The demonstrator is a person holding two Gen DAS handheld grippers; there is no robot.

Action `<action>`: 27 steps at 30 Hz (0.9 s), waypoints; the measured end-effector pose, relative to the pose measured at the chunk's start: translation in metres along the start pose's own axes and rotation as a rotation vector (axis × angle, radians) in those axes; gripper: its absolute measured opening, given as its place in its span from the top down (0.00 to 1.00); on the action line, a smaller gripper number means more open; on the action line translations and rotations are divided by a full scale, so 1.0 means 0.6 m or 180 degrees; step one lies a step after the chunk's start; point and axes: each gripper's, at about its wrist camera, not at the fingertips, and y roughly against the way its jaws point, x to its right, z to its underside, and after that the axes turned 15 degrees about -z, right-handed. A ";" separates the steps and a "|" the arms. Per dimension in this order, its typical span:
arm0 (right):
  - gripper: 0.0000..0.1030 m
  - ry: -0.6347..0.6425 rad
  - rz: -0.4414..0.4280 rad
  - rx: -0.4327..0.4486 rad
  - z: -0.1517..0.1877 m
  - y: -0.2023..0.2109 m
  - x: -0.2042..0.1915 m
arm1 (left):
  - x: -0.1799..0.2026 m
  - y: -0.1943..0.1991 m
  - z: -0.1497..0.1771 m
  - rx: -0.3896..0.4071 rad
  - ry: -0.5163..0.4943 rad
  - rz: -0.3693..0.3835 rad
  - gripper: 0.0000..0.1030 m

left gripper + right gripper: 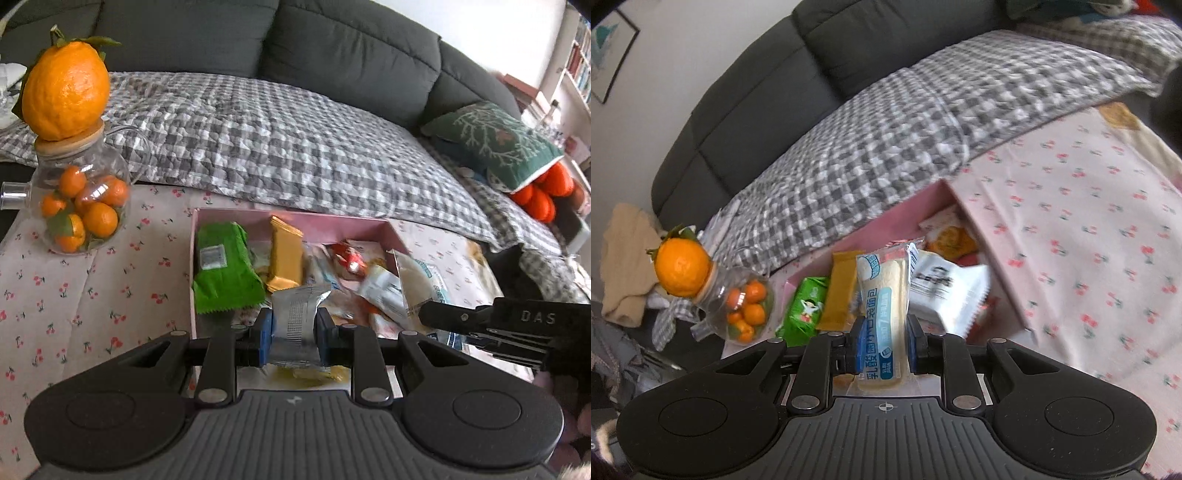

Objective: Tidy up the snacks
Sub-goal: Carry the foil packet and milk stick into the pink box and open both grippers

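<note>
A pink box (236,216) on the cherry-print cloth holds several snack packs: a green pack (221,266), a gold bar (284,254), red and white packs. My left gripper (294,332) is shut on a silver foil packet (297,325) above the box's near edge. My right gripper (882,347) is shut on a white and blue bread pack (884,314) and holds it upright over the pink box (908,218). The green pack (807,308), gold bar (842,291) and a white pack (945,291) lie behind it. The right gripper's body (517,328) shows at the right of the left wrist view.
A glass jar of small oranges (83,206) with a big orange (66,90) on its lid stands left of the box; it also shows in the right wrist view (746,306). A grey sofa with a checked quilt (277,140) lies behind the table. A green cushion (498,144) sits at right.
</note>
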 end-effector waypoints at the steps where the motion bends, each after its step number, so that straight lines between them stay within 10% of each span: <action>1: 0.80 0.0037 -0.0002 0.0007 -0.002 -0.008 -0.004 | -0.001 -0.005 -0.001 0.0008 0.0016 -0.0023 0.78; 17: 0.78 0.0243 0.0135 0.0098 -0.011 -0.086 -0.032 | 0.015 -0.036 0.002 0.0043 0.0031 -0.0175 0.76; 27: 0.48 0.0186 0.0189 0.0171 -0.016 -0.068 -0.032 | 0.014 -0.031 0.005 0.0032 -0.0054 -0.0241 0.42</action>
